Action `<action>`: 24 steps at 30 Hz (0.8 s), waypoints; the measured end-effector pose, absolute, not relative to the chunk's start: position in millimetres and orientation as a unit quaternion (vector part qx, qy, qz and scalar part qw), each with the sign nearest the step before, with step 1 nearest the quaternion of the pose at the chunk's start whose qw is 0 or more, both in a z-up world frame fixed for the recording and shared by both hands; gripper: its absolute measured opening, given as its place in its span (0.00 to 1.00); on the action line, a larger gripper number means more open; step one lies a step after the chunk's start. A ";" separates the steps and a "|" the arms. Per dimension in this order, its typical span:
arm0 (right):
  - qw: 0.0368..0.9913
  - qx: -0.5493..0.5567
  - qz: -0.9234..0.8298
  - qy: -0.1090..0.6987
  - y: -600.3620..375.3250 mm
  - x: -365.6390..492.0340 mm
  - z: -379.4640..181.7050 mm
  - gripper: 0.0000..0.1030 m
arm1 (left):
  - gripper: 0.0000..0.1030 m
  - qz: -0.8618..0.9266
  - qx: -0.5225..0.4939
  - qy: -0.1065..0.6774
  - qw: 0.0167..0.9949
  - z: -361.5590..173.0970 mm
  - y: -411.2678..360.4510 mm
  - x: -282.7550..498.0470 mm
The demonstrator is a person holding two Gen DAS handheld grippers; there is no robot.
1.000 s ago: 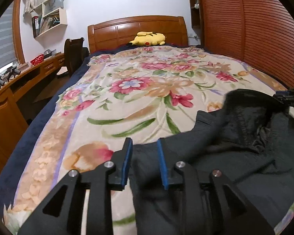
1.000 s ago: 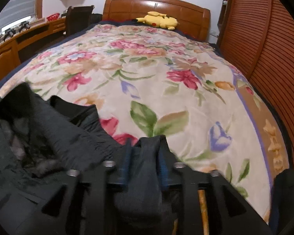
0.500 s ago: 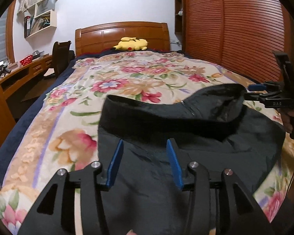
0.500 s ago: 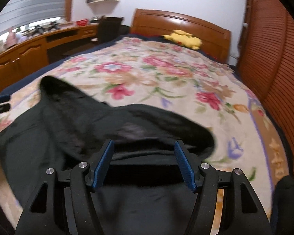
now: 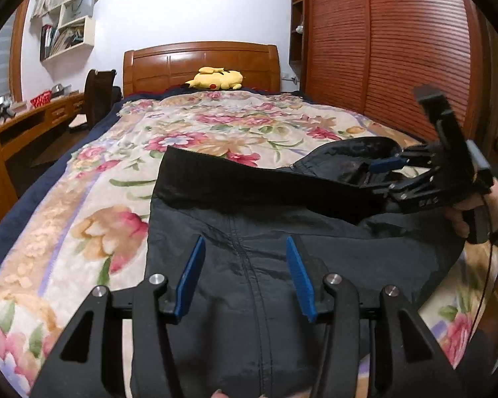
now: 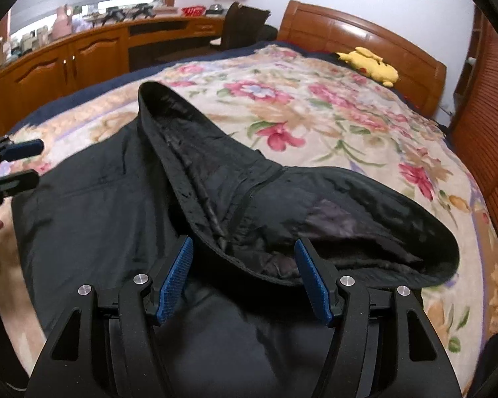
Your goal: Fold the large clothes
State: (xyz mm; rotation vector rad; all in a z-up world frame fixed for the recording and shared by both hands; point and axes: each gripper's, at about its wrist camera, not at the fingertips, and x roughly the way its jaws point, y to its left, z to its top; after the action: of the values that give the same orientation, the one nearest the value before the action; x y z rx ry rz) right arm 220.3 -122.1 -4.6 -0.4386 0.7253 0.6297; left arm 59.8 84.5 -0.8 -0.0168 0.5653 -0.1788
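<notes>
Because the big dark garment (image 5: 265, 248) is spread out on the flowery bedspread (image 5: 83, 219) near the foot of the bed, there is plenty of room to fold it. It looks like a pair of padded trousers, with the waistband end (image 6: 215, 172) flopped open and a zip running down from it, though I cannot be sure what kind of clothing it is.

The left gripper (image 5: 245, 275) hangs just over the cloth with its blue pads wide apart, and it holds nothing. The right gripper (image 6: 245, 278) is the same: its pads are spread wide over the waistband end and nothing is pinched between them. In the left view you can see the right gripper out at the side, held in a hand (image 5: 474, 212).

The cloth looks soft and floppy, with a smooth, shiny outside, so it may slip a little. It seems thick and a bit heavy, and it will sag if picked up in the middle. A good place to grab is the thick edge of the waistband, one gripper at each corner, so it lifts flat. A yellow plush toy (image 5: 215, 78) sits far away by the headboard, out of the way.
</notes>
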 end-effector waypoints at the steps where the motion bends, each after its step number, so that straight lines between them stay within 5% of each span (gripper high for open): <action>1: 0.862 -0.211 0.300 0.350 -119.4 222.2 -6.9 0.63 | 0.48 -0.090 -0.009 0.280 0.956 -1.2 86.3 60.6; 4: 0.853 -0.224 0.302 0.361 -111.7 230.3 -15.9 0.62 | 0.48 -0.089 -0.008 0.282 0.955 -4.2 89.2 61.6; 8: 0.845 -0.241 0.312 0.362 -103.6 238.2 -19.8 0.06 | 0.48 -0.092 -0.018 0.291 0.952 -8.3 95.1 65.9; 24: 0.878 -0.268 0.250 0.308 -44.4 336.7 11.7 0.00 | 0.48 -0.095 -0.023 0.307 0.947 -20.4 100.0 75.1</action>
State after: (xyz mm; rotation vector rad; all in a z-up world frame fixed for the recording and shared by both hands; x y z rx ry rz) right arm 336.7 -44.4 11.7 -0.5585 0.6431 0.5216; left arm 75.1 100.0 -20.4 -0.0473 0.6261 -0.1935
